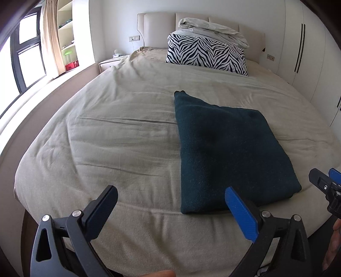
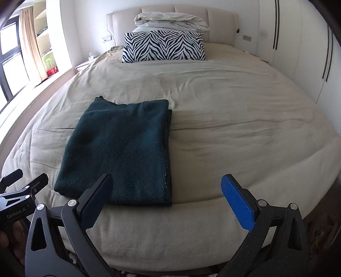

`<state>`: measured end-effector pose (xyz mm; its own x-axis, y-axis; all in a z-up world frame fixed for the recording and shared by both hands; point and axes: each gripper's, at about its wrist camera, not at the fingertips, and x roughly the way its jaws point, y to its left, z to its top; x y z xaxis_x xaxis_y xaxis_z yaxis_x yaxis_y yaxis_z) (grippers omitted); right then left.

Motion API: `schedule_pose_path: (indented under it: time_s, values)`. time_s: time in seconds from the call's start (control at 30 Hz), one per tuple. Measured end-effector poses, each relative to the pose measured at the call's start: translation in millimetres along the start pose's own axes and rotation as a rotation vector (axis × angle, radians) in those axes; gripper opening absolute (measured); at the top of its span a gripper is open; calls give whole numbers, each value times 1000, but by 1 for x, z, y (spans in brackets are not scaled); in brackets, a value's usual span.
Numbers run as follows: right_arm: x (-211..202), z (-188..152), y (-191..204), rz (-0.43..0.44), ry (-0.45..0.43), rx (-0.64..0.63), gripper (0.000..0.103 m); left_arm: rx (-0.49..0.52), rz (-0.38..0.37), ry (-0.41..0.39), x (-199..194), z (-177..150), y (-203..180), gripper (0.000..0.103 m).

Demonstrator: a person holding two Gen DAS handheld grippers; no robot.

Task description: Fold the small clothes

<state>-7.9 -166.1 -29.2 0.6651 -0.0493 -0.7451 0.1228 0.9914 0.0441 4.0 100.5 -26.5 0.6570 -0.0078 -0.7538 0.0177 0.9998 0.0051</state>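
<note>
A dark teal knitted garment (image 1: pixel 223 153) lies folded into a rectangle on the beige bed cover (image 1: pixel 106 138), near the foot edge. In the right wrist view the same garment (image 2: pixel 121 153) sits left of centre. My left gripper (image 1: pixel 170 200) is open, held above the foot of the bed, its blue fingertip just in front of the garment's near edge. My right gripper (image 2: pixel 166 187) is open too, with nothing between its fingers, just short of the garment's near right corner. Each gripper shows at the side of the other's view: the right gripper (image 1: pixel 326 187) and the left gripper (image 2: pixel 23 183).
A zebra-print pillow (image 2: pixel 164 45) leans at the headboard (image 2: pixel 170 10) with a crumpled pale duvet (image 2: pixel 170 20) on top. White wardrobe doors (image 2: pixel 298 42) line the right side. A window (image 1: pixel 25 53), curtain and shelves stand at the left. A bedside table (image 1: pixel 110 61) is beside the headboard.
</note>
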Motion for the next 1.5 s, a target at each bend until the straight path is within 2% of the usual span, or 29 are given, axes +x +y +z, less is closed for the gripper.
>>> schedule_pose_path:
  time_s: [0.43, 1.5]
  values:
    - [8, -7, 10, 16, 52, -21, 103, -18, -13, 15, 5, -4, 3, 103]
    - [18, -11, 15, 22, 82, 1, 103, -23, -10, 20, 5, -8, 4, 103]
